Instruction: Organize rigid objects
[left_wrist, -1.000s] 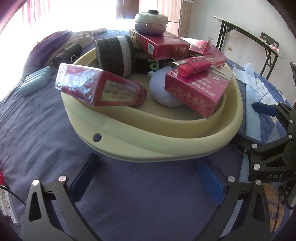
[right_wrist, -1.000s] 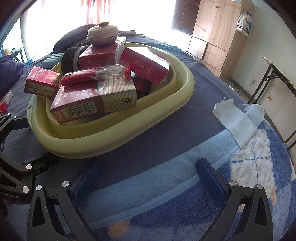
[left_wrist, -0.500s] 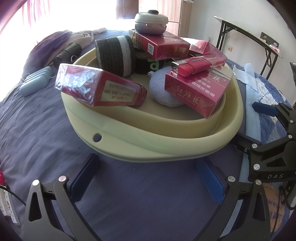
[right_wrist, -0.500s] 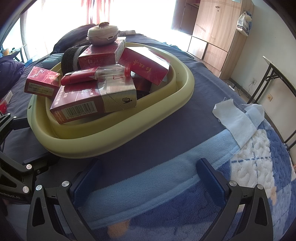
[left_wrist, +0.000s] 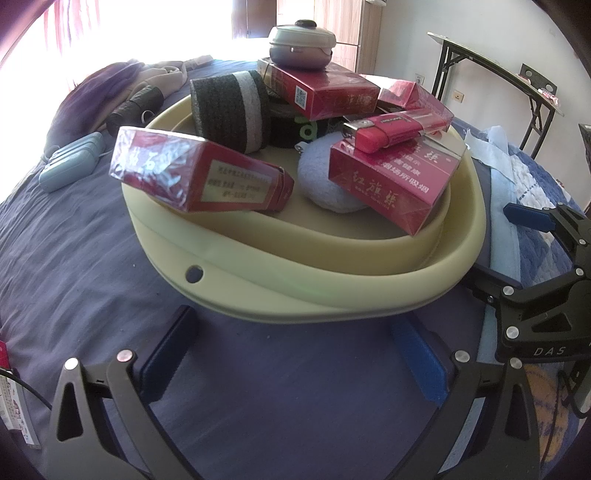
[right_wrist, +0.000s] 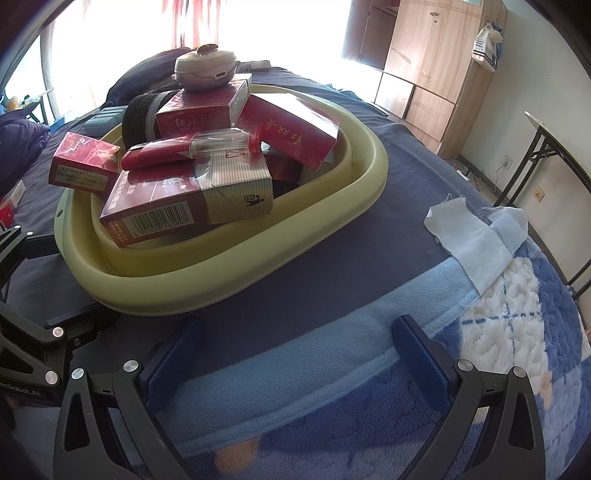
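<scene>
Pale yellow-green plastic basin (left_wrist: 303, 295), oval, on a dark blue bedspread (left_wrist: 92, 258); we read it as the collecting point, since the goods are heaped inside it.

Contents: red cardboard cigarette packs. One (left_wrist: 195, 177) leans over the left rim. One (right_wrist: 188, 206) carries barcode 6 901028 161947, with the characters 红旗渠 on its other face. A red plastic lighter (left_wrist: 395, 129) lies across it. A grey round clamshell case (left_wrist: 301, 44) caps the stack, precariously by our judgement. A black-and-grey foam roll (left_wrist: 229, 110) and pale blue soft pad (left_wrist: 325, 181) sit inside.

Left gripper (left_wrist: 295, 354): spread wide, empty, just short of the rim. Right gripper (right_wrist: 291, 354): likewise wide, empty; "DAS" is lettered on its frame.
</scene>
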